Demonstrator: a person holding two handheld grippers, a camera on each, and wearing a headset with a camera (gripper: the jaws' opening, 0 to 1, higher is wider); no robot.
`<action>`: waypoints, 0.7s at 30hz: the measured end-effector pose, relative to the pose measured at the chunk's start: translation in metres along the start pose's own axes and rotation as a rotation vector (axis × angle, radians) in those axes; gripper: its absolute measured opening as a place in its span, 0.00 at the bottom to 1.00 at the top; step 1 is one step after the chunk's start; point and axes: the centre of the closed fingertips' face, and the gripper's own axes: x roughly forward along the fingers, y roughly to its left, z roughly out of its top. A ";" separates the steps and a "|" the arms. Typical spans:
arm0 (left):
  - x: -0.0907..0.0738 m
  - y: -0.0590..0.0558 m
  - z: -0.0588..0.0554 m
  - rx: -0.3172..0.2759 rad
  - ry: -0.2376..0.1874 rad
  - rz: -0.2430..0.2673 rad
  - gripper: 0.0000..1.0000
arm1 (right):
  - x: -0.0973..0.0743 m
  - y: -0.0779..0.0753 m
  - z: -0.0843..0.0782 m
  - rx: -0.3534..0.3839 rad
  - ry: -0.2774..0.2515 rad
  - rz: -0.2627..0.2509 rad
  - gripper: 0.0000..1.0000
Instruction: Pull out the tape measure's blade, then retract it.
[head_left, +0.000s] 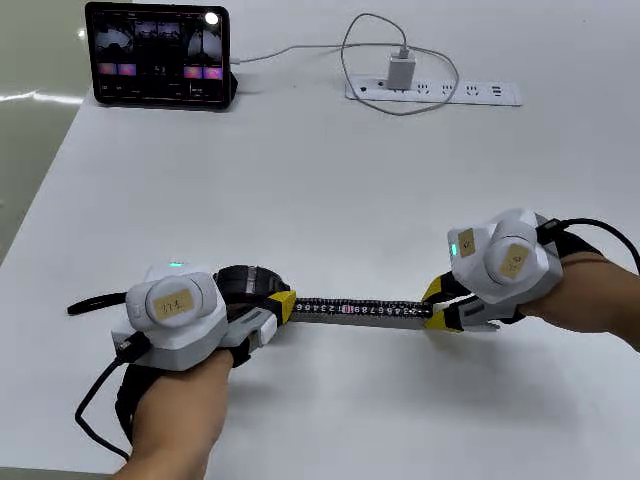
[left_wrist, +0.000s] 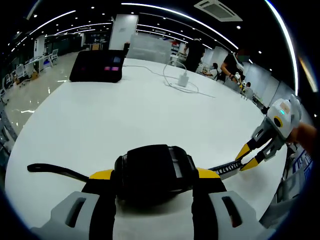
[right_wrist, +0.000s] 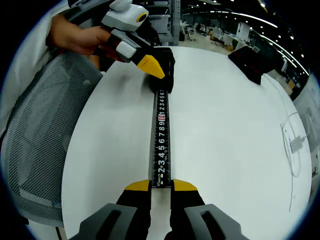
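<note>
The left gripper (left_wrist: 155, 176) clamps the black tape measure case (head_left: 248, 283) between its jaws on the white table (head_left: 300, 180). The right gripper (right_wrist: 161, 186) pinches the end of the extended blade (right_wrist: 161, 145), which spans between both grippers.

Black tape measure (head_left: 250, 283), dark numbered blade (head_left: 360, 309) out straight and level.
</note>
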 end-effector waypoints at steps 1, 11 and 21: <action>0.000 0.000 0.000 0.004 0.001 -0.001 0.56 | 0.000 0.000 0.000 -0.004 0.001 -0.001 0.10; 0.001 0.000 0.000 0.009 0.001 -0.005 0.56 | 0.009 -0.001 0.018 -0.020 -0.022 0.015 0.10; 0.000 0.000 0.000 -0.001 0.002 -0.011 0.56 | 0.013 -0.003 0.029 -0.028 -0.034 0.021 0.10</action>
